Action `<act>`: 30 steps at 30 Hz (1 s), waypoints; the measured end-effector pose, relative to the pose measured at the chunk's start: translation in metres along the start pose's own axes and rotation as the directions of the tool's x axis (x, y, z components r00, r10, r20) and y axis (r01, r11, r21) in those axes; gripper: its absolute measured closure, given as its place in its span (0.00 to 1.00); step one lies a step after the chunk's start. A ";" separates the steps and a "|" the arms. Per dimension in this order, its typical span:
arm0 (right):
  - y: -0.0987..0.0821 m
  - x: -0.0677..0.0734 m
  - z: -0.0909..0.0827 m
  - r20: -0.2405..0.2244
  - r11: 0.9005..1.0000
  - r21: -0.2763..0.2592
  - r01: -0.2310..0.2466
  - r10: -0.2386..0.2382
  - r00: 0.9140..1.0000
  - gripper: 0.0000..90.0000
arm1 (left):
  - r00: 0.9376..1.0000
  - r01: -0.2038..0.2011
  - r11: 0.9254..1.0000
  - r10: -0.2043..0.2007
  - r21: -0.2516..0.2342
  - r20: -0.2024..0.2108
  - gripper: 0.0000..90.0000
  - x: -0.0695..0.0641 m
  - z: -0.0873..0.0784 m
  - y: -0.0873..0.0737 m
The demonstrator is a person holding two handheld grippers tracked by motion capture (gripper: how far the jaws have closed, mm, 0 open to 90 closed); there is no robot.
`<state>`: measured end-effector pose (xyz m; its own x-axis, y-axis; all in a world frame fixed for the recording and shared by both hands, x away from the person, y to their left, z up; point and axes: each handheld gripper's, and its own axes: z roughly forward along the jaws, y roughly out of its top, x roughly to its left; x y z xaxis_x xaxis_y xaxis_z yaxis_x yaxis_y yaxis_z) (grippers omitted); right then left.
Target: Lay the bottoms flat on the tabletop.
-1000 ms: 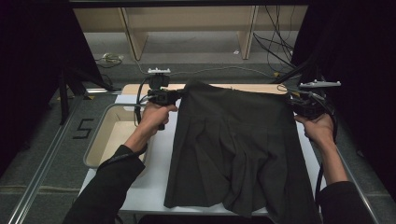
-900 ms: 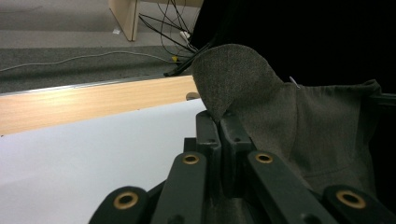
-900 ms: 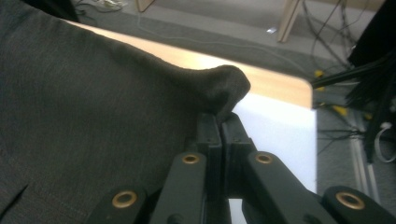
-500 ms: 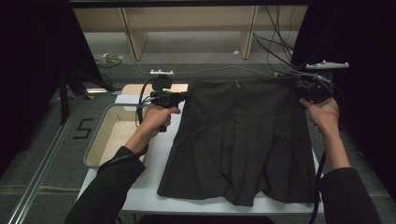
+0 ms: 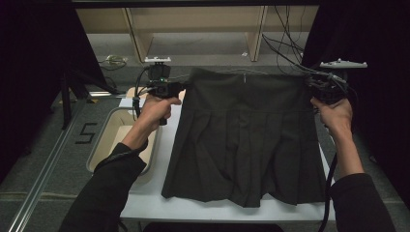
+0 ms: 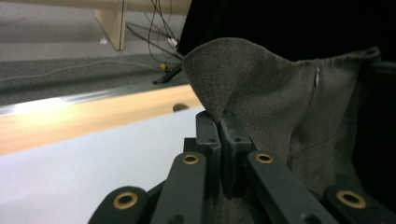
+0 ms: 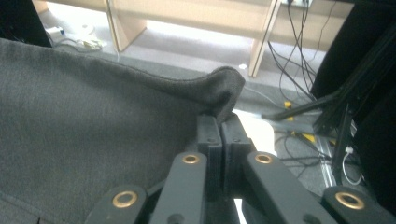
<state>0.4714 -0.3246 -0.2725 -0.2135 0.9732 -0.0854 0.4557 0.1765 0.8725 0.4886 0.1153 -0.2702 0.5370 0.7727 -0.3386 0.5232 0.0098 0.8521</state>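
step: spreading the dark pleated skirt (image 5: 246, 140) by its waistband | left gripper (image 5: 180, 88) clamped tight on the corner at 10 o'clock | right gripper (image 5: 313, 83) pinched on the corner at 2 o'clock | skirt: waistband raised and taut, hem on the white table (image 5: 145, 205) toward 6 | next, likely: lower both corners evenly, keeping tension, lay flat

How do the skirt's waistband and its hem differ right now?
The waistband is stretched straight between the left gripper and the right gripper; the hem hangs free and wavy, with no gripper on it. The waistband is narrower and smooth; the hem flares wider in pleats over the white table. Both belong to the same dark skirt.
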 end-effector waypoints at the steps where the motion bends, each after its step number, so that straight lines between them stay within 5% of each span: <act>1: 0.002 0.001 -0.001 -0.004 1.000 -0.009 -0.001 0.001 1.000 0.99 | 1.000 -0.003 1.000 0.003 -0.003 0.001 0.97 0.000 -0.002 0.003; 12: 0.003 0.011 0.006 -0.004 1.000 -0.005 0.010 -0.010 1.000 0.99 | 1.000 0.022 1.000 -0.022 0.020 0.003 0.97 0.008 0.005 -0.010; 19: 0.005 0.013 0.009 0.006 1.000 0.002 0.025 -0.025 1.000 0.99 | 1.000 -0.003 1.000 0.003 0.007 -0.014 0.97 0.008 0.007 -0.014; 30: 0.025 0.012 -0.005 0.035 0.998 -0.064 0.013 -0.011 0.999 0.99 | 1.000 -0.010 0.999 0.009 -0.042 -0.028 0.97 0.000 -0.003 0.004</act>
<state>0.4757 -0.3092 -0.2490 -0.1878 0.9758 -0.1119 0.3963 0.1795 0.9004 0.4887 0.1175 -0.2656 0.5230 0.7901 -0.3198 0.4895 0.0287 0.8715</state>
